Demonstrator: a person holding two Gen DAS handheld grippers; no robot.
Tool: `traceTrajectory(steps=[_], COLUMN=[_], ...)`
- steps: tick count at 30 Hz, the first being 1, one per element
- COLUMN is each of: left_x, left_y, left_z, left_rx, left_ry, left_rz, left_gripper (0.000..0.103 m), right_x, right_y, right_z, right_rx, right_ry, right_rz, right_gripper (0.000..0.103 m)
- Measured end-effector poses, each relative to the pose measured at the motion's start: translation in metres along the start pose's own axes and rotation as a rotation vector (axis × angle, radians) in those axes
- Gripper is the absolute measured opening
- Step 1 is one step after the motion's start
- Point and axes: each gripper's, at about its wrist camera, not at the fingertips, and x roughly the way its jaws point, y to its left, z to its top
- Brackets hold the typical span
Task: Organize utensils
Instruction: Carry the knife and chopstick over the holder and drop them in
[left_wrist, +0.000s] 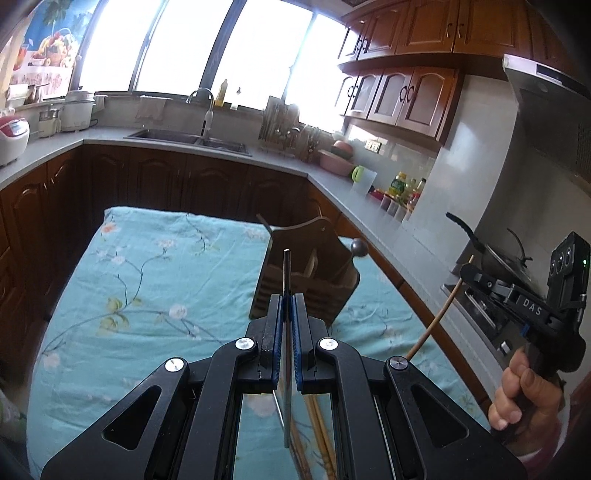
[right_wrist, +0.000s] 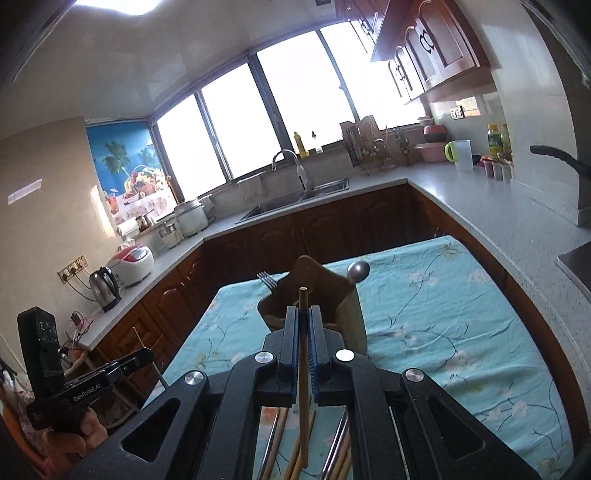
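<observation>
My left gripper (left_wrist: 287, 300) is shut on a thin metal utensil (left_wrist: 286, 266), seen edge-on and upright above the blue floral cloth (left_wrist: 147, 295). Just beyond it stands a brown utensil holder (left_wrist: 314, 284) with a round-ended spoon (left_wrist: 359, 247) sticking out. My right gripper (right_wrist: 303, 311) is shut on a wooden chopstick (right_wrist: 303, 295), held upright in front of the same holder (right_wrist: 343, 310), which also contains a fork (right_wrist: 267, 280). The right gripper (left_wrist: 466, 272) with its chopstick (left_wrist: 436, 317) appears at the right of the left wrist view. More chopsticks (right_wrist: 288, 458) lie on the cloth below.
Grey countertops (right_wrist: 480, 206) and dark wooden cabinets (left_wrist: 155, 181) surround the cloth-covered table on three sides. A sink (left_wrist: 192, 140) lies under the windows. A pan (left_wrist: 495, 254) sits on the stove at the right. A kettle (right_wrist: 105, 290) and rice cooker (right_wrist: 133, 264) stand at the left.
</observation>
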Motion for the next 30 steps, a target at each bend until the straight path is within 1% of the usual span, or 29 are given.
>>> traceTrajectory(steps=[6, 13, 17, 21, 23, 25, 27, 30], left_x=[0.007, 0.019, 0.036, 0.062, 0.077, 0.093, 0.113, 0.132], left_y=[0.001, -0.001, -0.004, -0.009, -0.01, -0.011, -0.011, -0.009], left_z=[0.026, 0.076, 0.104, 0.127, 0.132, 0.133, 0.127, 0.109], left_rx=[-0.025, -0.043, -0.054, -0.051, -0.05, -0.048, -0.04, -0.032], left_ry=[-0.062, -0.177, -0.225, -0.27, -0.278, -0.28, -0.28, -0.276], left_rz=[0.011, 0.023, 0.017, 0.038, 0.051, 0.063, 0.087, 0.108], left_gripper=[0.004, 0.004, 0.004, 0.004, 0.004, 0.004, 0.004, 0.004], right_x=[0.005, 0.016, 0.03, 0.052, 0.062, 0.075, 0.085, 0.1], right_y=[0.0, -0.004, -0.007, -0.01, -0.012, -0.014, -0.018, -0.024], right_z=[0.014, 0.055, 0.081, 0.102, 0.106, 0.106, 0.102, 0.084], right_rx=[-0.005, 0.001, 0.01, 0.008, 0.006, -0.003, 0.0, 0.0], right_ry=[-0.04, -0.141, -0.205, -0.244, -0.261, -0.259, -0.251, -0.233], right_rz=[-0.004, -0.011, -0.027, -0.05, -0.056, -0.065, -0.062, -0.075], right_gripper=[0.005, 0.005, 0.005, 0.005, 0.005, 0.005, 0.005, 0.005])
